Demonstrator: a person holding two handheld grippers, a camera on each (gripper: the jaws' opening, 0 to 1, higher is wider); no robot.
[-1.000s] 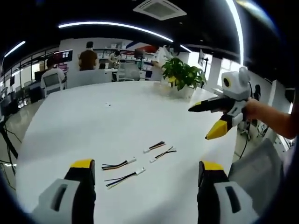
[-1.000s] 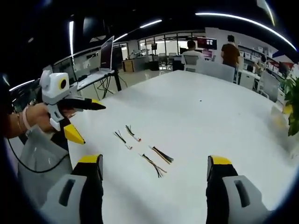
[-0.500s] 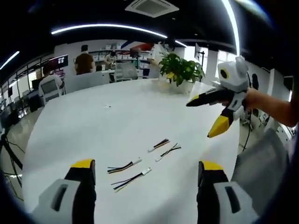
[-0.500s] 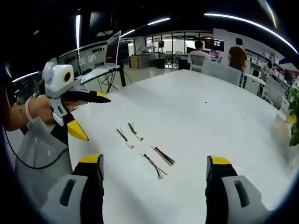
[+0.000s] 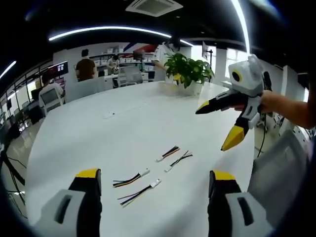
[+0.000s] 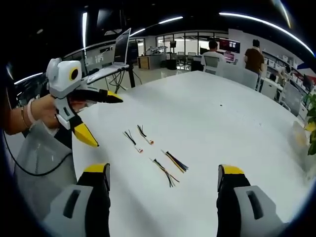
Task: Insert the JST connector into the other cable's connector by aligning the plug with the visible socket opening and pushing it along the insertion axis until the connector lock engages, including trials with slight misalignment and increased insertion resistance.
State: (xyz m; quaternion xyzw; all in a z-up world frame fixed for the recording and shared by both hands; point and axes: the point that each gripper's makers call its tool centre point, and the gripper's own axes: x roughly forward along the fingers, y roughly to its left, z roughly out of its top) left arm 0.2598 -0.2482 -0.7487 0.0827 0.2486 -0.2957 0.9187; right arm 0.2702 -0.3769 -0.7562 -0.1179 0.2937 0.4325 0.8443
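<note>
Several short JST cables with white connectors lie loose on the white table (image 5: 98, 133). In the left gripper view one pair (image 5: 131, 178) lies near my jaws and another pair (image 5: 174, 157) lies further out. My left gripper (image 5: 155, 175) hangs open above the table, short of the cables and holding nothing. The right gripper (image 5: 217, 126) comes in from the right, open and held in the air. In the right gripper view the cables (image 6: 138, 138) (image 6: 170, 166) lie ahead of my open right gripper (image 6: 163, 170). The left gripper (image 6: 103, 120) is open at the left, in a hand.
A potted plant (image 5: 190, 74) stands at the table's far end. People sit at desks (image 5: 85, 66) beyond the table. A laptop on a stand (image 6: 122, 47) is off the table's left side. The table edge (image 6: 74, 148) runs close to the person's grey clothing (image 6: 42, 158).
Both views have shifted slightly with the hands. The cables lie as before. Both grippers stay open and hold nothing.
</note>
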